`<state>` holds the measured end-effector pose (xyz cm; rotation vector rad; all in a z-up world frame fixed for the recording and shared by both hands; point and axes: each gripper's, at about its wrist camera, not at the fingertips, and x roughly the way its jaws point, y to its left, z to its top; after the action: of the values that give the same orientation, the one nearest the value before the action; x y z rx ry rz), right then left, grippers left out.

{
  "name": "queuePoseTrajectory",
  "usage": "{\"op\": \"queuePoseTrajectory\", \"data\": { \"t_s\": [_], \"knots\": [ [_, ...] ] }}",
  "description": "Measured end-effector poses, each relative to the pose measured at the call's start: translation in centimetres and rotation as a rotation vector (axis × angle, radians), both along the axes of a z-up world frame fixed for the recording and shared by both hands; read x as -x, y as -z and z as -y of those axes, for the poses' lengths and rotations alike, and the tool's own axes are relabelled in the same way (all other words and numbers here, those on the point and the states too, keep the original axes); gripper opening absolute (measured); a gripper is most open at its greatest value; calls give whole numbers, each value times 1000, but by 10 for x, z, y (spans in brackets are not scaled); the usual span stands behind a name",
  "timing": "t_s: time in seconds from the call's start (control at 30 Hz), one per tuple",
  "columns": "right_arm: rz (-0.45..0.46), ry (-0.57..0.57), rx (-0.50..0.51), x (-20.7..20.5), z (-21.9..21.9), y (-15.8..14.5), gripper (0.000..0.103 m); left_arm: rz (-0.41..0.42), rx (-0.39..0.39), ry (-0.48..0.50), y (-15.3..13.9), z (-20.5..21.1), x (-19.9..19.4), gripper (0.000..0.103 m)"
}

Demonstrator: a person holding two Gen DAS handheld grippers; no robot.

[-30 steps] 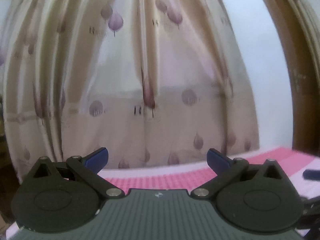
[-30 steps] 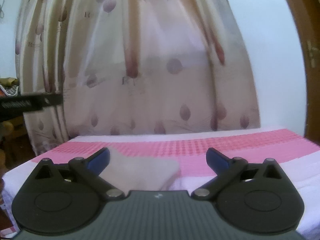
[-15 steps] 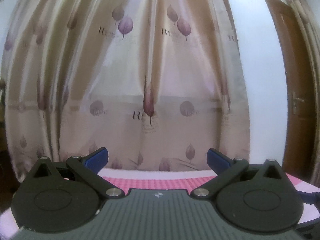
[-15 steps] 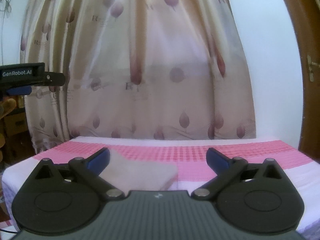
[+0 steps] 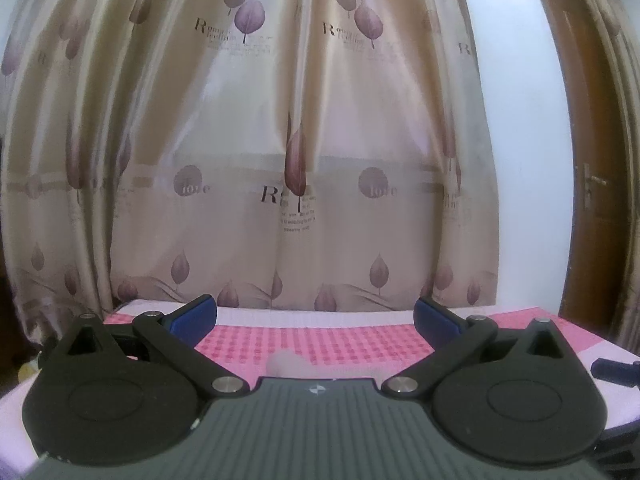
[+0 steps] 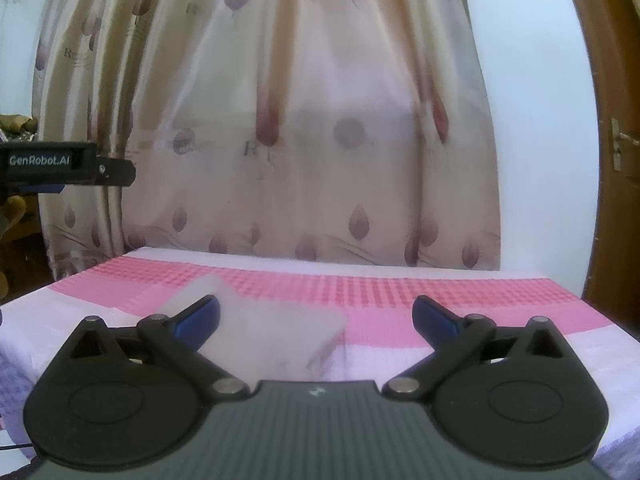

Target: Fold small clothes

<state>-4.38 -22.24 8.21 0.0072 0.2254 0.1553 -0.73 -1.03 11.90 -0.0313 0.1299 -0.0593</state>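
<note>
Leaf-printed curtains (image 5: 304, 152) hang behind a pink checked bed (image 6: 400, 292). Both the left gripper (image 5: 315, 316) and the right gripper (image 6: 316, 316) are spread wide, holding nothing. A pale small garment (image 6: 276, 340) lies flat on the bed just ahead of the right gripper, toward its left finger (image 6: 198, 318).

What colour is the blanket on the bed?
The bed cover is pink checks with white bands, clearest in the right wrist view.
</note>
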Motion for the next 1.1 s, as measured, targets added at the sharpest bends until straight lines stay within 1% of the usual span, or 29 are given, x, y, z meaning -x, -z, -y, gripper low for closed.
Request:
{"op": "queuePoseTrajectory", "data": {
  "t_s": [0.23, 0.47, 0.77, 0.97, 1.1],
  "knots": [
    [-12, 20, 11, 0, -2, 5, 103, -17, -7, -11, 17, -6, -5, 103],
    [-28, 23, 20, -2, -2, 9, 103, -47, -1, -15, 29, -13, -11, 103],
    [-50, 9, 29, -7, -3, 12, 103, -105, 52, -28, 39, -27, -22, 103],
    [-61, 1, 39, -7, -7, 14, 103, -97, 49, -43, 42, -33, -27, 103],
    [-61, -5, 46, -7, -8, 14, 103, -91, 46, -35, 43, -34, -28, 103]
  ]
}}
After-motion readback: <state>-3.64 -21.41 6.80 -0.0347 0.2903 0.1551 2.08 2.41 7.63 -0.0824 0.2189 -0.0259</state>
